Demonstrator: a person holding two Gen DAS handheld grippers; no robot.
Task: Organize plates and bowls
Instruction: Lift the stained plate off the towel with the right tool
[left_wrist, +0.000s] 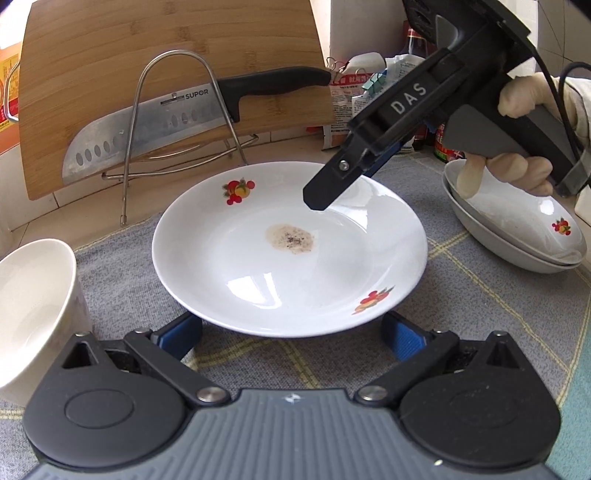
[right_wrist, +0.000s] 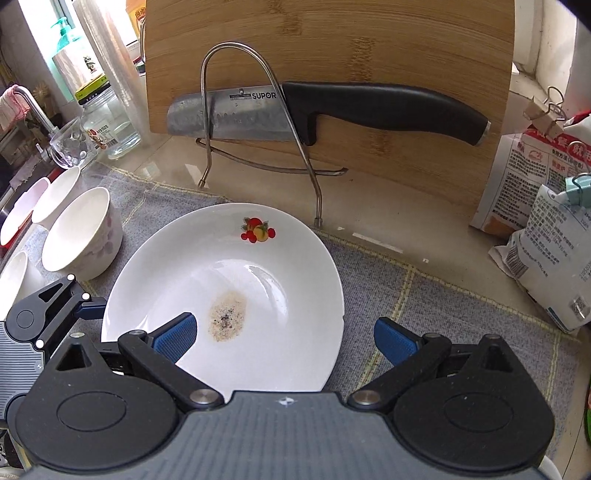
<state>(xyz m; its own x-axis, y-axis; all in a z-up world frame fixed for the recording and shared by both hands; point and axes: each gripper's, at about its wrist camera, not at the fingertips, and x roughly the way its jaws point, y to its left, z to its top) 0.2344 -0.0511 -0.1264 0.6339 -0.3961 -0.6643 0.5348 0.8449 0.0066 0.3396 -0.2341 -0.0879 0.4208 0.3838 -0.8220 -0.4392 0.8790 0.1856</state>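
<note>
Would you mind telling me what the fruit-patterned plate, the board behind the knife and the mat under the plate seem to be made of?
Plate: probably glazed ceramic, white and glossy with sharp window reflections.
Board: likely bamboo, with pale jointed strips and a matte finish.
Mat: woven fabric, grey with a visible weave and yellow lines.

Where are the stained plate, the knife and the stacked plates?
Stained plate (left_wrist: 236, 273): left wrist view, bare white inner surface.
Knife (right_wrist: 384, 105): right wrist view, black handle.
Stacked plates (left_wrist: 517, 221): left wrist view, upper plate's inside.

Both wrist views look down, close — sharing the plate (left_wrist: 288, 254) (right_wrist: 236, 295) and knife (left_wrist: 177, 118) (right_wrist: 332, 107).
</note>
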